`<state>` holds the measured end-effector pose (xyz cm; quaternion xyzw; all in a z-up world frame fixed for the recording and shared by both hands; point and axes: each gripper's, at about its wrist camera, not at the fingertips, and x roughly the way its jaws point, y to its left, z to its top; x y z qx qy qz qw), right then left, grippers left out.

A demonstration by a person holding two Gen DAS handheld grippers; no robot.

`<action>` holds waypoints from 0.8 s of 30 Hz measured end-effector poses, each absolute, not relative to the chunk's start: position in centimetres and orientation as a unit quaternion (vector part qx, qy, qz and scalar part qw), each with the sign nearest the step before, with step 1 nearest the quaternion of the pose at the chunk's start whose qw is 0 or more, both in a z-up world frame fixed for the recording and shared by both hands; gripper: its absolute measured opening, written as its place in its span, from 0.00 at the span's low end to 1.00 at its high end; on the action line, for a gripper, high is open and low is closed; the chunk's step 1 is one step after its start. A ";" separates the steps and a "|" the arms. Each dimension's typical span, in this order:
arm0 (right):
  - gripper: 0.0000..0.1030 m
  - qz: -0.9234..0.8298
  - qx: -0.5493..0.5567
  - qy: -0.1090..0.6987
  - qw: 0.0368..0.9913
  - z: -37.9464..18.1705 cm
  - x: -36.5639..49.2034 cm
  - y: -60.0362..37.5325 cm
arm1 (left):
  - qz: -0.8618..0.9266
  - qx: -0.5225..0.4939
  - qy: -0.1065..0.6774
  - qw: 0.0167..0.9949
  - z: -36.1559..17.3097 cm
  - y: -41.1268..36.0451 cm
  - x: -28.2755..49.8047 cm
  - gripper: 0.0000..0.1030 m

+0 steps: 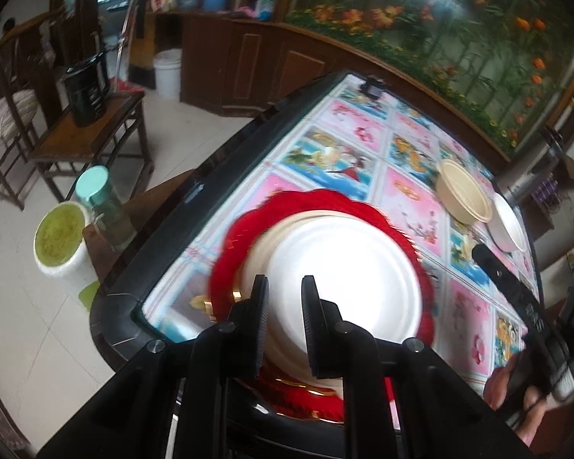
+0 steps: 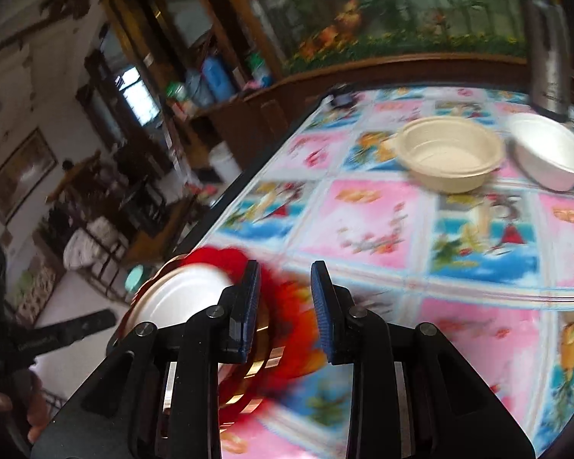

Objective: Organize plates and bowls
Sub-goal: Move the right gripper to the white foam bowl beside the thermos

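1. Left gripper (image 1: 285, 298): jaws nearly together, clamped on the near rim of the white plate (image 1: 344, 279). Right gripper (image 2: 285, 298): jaws apart, nothing between them.
2. Done, by my reading: white plate stacked on the red plate (image 1: 317, 206), near the table (image 1: 141, 267) corner.
3. Left: beige bowl (image 2: 449, 157) and white bowl (image 2: 551, 149), side by side at the far end, not nested.
4. Clearance: open tablecloth between stack and bowls; steel flask (image 2: 547, 38) just behind the white bowl; table edge near the stack.

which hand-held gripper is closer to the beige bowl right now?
Right. The right hand-held gripper faces the beige bowl across open tablecloth; the left hand-held gripper sits farther back, over the white plate on the red plate.
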<state>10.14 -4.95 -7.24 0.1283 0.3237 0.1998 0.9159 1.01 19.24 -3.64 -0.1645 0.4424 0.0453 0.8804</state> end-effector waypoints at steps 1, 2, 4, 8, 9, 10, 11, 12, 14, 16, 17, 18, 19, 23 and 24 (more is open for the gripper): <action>0.26 0.190 0.132 0.321 0.919 -7.3 10.3 -5.9 | 0.040 -0.159 0.441 0.883 -3.5 18.8 1.0 0.16; 0.26 0.175 0.136 0.315 0.923 -7.4 10.4 -7.1 | 0.034 -0.151 0.439 0.885 -3.3 18.1 1.1 0.16; 0.26 0.151 0.146 0.302 0.930 -7.7 10.6 -9.8 | 0.022 -0.135 0.437 0.889 -2.9 16.7 1.1 0.16; 0.26 0.116 0.172 0.289 0.935 -8.2 10.9 -14.3 | 0.000 -0.111 0.434 0.894 -2.3 13.9 1.3 0.17; 0.26 0.102 0.176 0.286 0.937 -8.5 10.8 -15.6 | -0.008 -0.102 0.433 0.895 -2.2 12.9 1.4 0.21; 0.26 0.092 0.183 0.285 0.937 -8.7 10.8 -16.8 | -0.012 -0.097 0.433 0.896 -2.1 12.1 1.5 0.24; 0.26 0.087 0.190 0.285 0.935 -8.8 10.9 -17.6 | -0.016 -0.090 0.432 0.897 -2.0 11.2 1.6 0.31; 0.26 0.081 0.201 0.284 0.934 -8.8 11.0 -18.7 | -0.021 -0.083 0.432 0.898 -1.9 10.2 1.8 0.38; 0.28 0.073 0.224 0.282 0.930 -8.9 11.0 -20.7 | -0.032 -0.070 0.431 0.899 -1.7 8.3 2.1 0.42; 0.29 0.069 0.242 0.282 0.926 -9.0 11.0 -22.1 | -0.045 -0.056 0.435 0.898 -1.8 6.1 2.6 0.42; 0.29 0.064 0.252 0.281 0.924 -9.1 11.0 -23.0 | -0.051 -0.052 0.438 0.896 -1.9 5.3 2.8 0.42; 0.29 0.061 0.259 0.282 0.922 -9.1 10.9 -23.6 | -0.061 -0.047 0.446 0.892 -2.2 4.0 3.2 0.43; 0.29 0.060 0.267 0.284 0.919 -9.2 10.9 -24.3 | -0.067 -0.046 0.452 0.888 -2.4 3.2 3.5 0.44; 0.29 0.046 0.300 0.290 0.908 -9.7 10.9 -26.7 | -0.093 -0.032 0.474 0.875 -4.1 -1.2 4.8 0.53; 0.29 0.041 0.306 0.291 0.906 -9.8 10.9 -27.4 | -0.097 -0.026 0.481 0.871 -4.6 -2.3 5.1 0.53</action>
